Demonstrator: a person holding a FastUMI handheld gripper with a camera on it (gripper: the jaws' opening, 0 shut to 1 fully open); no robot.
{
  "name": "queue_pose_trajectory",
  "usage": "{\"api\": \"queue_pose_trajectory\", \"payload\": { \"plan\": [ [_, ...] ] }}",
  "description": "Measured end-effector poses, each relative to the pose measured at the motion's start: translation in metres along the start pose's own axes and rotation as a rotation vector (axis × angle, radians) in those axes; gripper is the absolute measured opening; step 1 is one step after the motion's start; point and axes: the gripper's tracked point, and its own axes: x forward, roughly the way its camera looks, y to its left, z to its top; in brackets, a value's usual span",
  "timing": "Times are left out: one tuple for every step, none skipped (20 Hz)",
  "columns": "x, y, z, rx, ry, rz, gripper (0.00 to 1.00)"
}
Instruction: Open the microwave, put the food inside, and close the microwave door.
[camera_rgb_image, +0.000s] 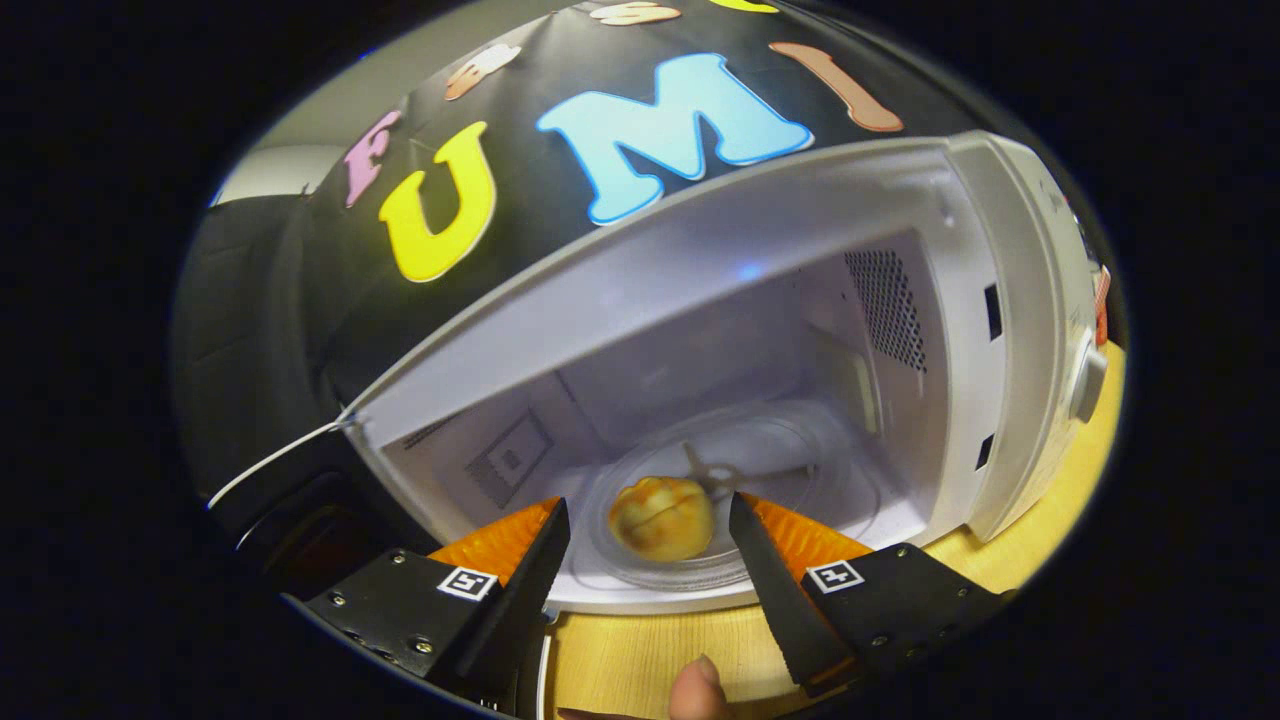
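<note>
We see the microwave (1010, 330) open on the wooden worktop (640, 650), its door (290, 470) swung aside. A golden bun (662, 518) sits on the glass plate (800, 450) inside, unobstructed. Our claw (650, 525) gapes wide, the bun just beyond its fingers, untouched.

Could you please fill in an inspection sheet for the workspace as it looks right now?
Surface: wooden table under the microwave.
Job's things: white microwave with door open; bread roll resting on the glass turntable inside.
Clutter: nothing seen.
Grippers: gripper open, fingers either side of the roll, not pressing it; a fingertip below.
Cables: nothing seen.
Surroundings: black cloth booth wall behind.
</note>
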Motion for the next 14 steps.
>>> {"api": "queue_pose_trajectory", "payload": {
  "plan": [
    [-0.018,0.009,0.005,-0.052,-0.012,0.028,0.97],
    [-0.034,0.017,0.01,-0.094,-0.019,0.054,0.97],
    [-0.053,0.028,0.014,-0.119,-0.021,0.096,0.97],
    [-0.074,0.04,0.015,-0.134,-0.023,0.142,0.97],
    [-0.095,0.049,0.019,-0.139,-0.029,0.177,0.97],
    [-0.116,0.057,0.022,-0.137,-0.042,0.214,0.97],
    [-0.138,0.067,0.026,-0.139,-0.056,0.251,0.97],
    [-0.159,0.076,0.028,-0.145,-0.07,0.291,0.97],
    [-0.18,0.085,0.03,-0.163,-0.079,0.33,0.97],
    [-0.2,0.093,0.03,-0.182,-0.095,0.362,0.96],
    [-0.221,0.102,0.032,-0.212,-0.117,0.395,0.97],
    [-0.241,0.109,0.032,-0.252,-0.147,0.417,0.96],
    [-0.262,0.117,0.034,-0.298,-0.178,0.439,0.96],
    [-0.279,0.127,0.031,-0.34,-0.208,0.463,0.96]
  ]
}}
